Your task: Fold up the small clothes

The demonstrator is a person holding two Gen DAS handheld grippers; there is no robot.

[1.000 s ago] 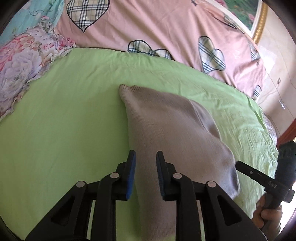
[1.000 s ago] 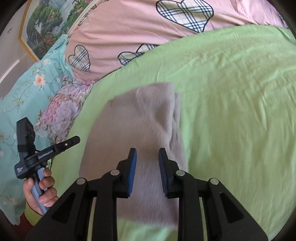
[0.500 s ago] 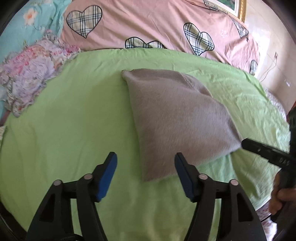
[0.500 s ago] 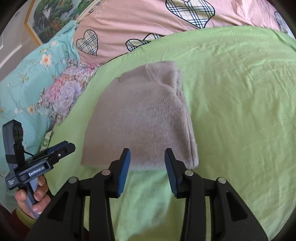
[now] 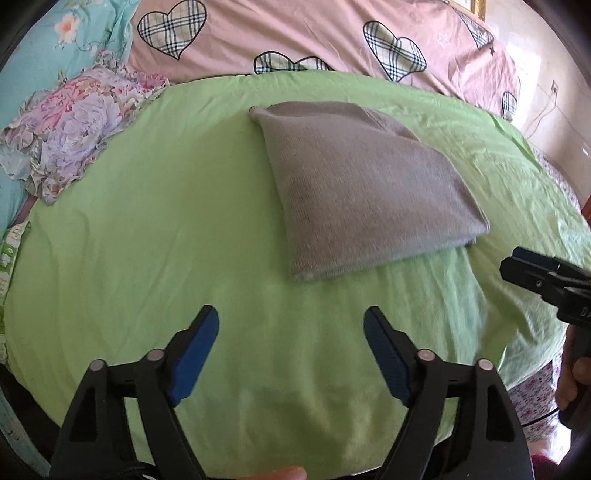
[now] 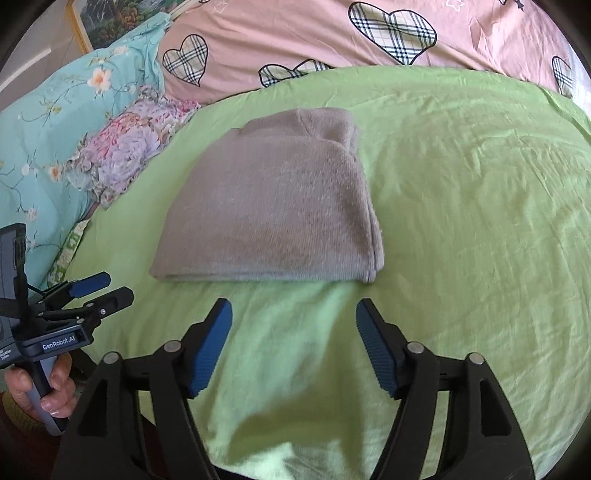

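A grey knitted garment lies folded flat on the green bedsheet. My left gripper hovers over bare sheet short of the garment's near edge; its jaws are opening wide with nothing between them. My right gripper also hangs just short of the folded edge, jaws opening, with only sheet between its blue pads. Each gripper shows at the side of the other's view: the right one, the left one held by a hand.
A pink duvet with plaid hearts lies along the far side. A floral pillow and a turquoise flowered one sit at the left. The bed's near edge drops off below the grippers.
Both grippers let go of the grey garment, opened wide and pulled back toward the near edge. The garment now lies folded flat on the sheet.
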